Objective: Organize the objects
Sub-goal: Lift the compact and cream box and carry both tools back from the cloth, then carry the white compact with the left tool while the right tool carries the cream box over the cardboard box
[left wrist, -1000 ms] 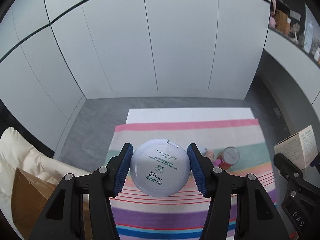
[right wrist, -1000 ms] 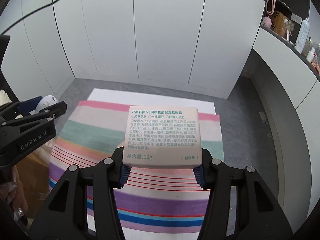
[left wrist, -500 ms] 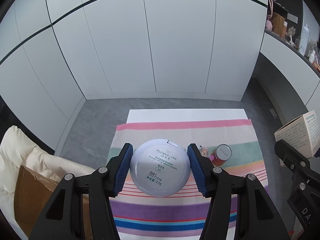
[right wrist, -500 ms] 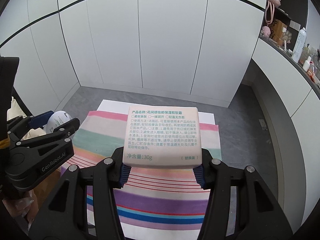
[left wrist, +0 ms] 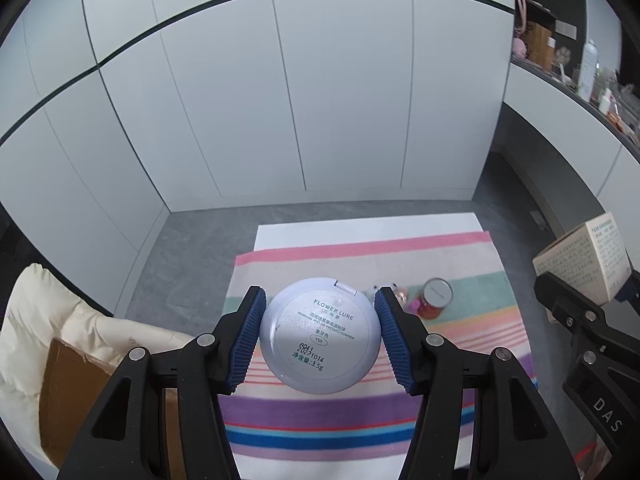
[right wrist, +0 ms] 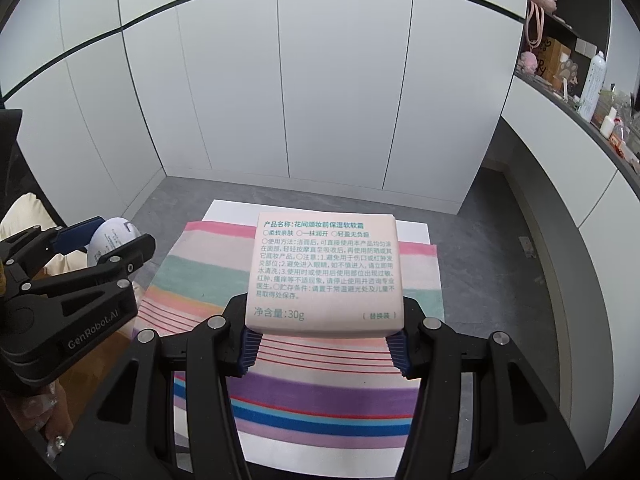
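White cabinet doors back a striped cloth (left wrist: pixel 372 400) on the floor, above which the left gripper (left wrist: pixel 320 336) pinches a round compact (left wrist: pixel 320 336) and the right gripper (right wrist: pixel 323 344) clamps a printed carton (right wrist: pixel 324 272) that hides its pads, while small items beside a red-capped jar (left wrist: pixel 435 298) stay indistinct.

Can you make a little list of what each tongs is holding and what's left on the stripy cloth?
left tongs: shut on the round compact, held above the cloth
right tongs: shut on the pink box
striped cloth: on the white table
left on cloth: small red jar and some tiny pink items, too small to tell
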